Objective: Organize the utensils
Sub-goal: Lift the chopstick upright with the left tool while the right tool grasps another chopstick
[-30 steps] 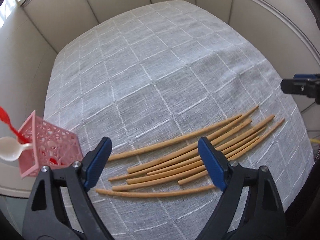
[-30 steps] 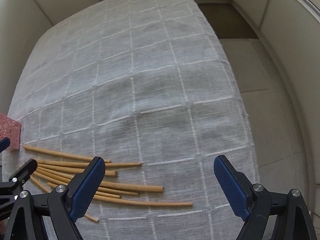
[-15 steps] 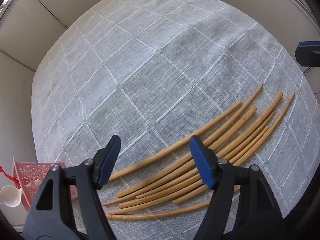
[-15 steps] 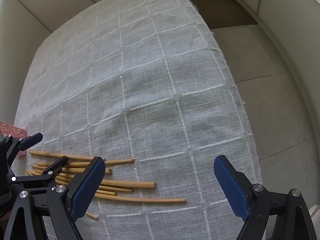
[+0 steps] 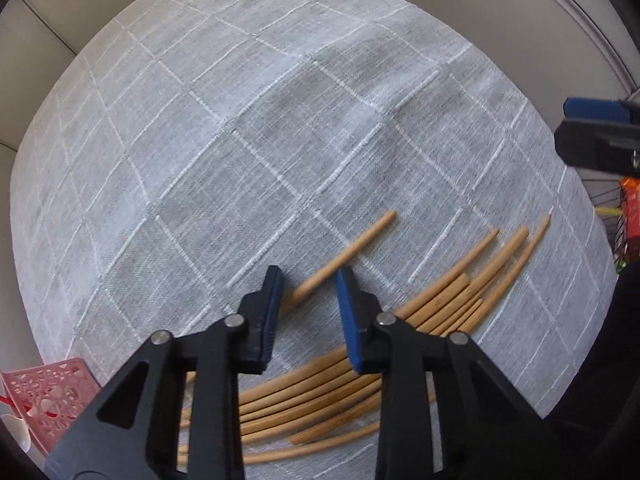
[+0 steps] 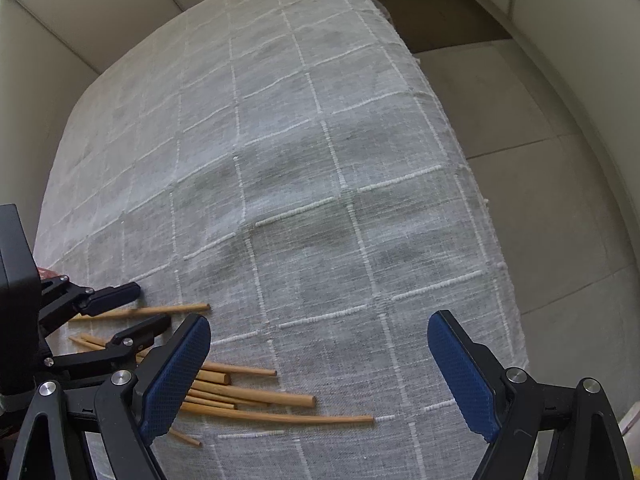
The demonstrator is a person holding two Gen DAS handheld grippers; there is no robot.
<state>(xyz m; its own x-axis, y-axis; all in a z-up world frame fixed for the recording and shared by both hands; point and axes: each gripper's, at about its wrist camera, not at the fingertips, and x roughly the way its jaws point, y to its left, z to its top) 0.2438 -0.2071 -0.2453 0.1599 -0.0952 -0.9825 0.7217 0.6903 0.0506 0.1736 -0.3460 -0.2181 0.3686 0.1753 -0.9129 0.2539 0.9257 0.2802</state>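
Note:
Several wooden chopsticks (image 5: 440, 304) lie fanned on the grey checked tablecloth (image 5: 248, 128). One chopstick (image 5: 352, 244) lies apart from the pile, on its far side. My left gripper (image 5: 309, 280) points down over that stick's near end; its jaws are closing with the stick between them, and the pads do not touch it. In the right wrist view the left gripper (image 6: 136, 312) straddles that same chopstick (image 6: 180, 309). My right gripper (image 6: 320, 364) hangs open over bare cloth right of the pile (image 6: 248, 396), holding nothing.
A pink lattice basket (image 5: 44, 396) with a white spoon (image 5: 12, 432) in it stands at the table's near left corner. The cloth's right edge (image 6: 492, 240) drops to a tiled floor. Beige walls surround the table.
My left gripper moved across and down toward the farthest chopstick, and its jaws narrowed around it. The pink basket slid to the frame's corner. The right gripper stayed put, open.

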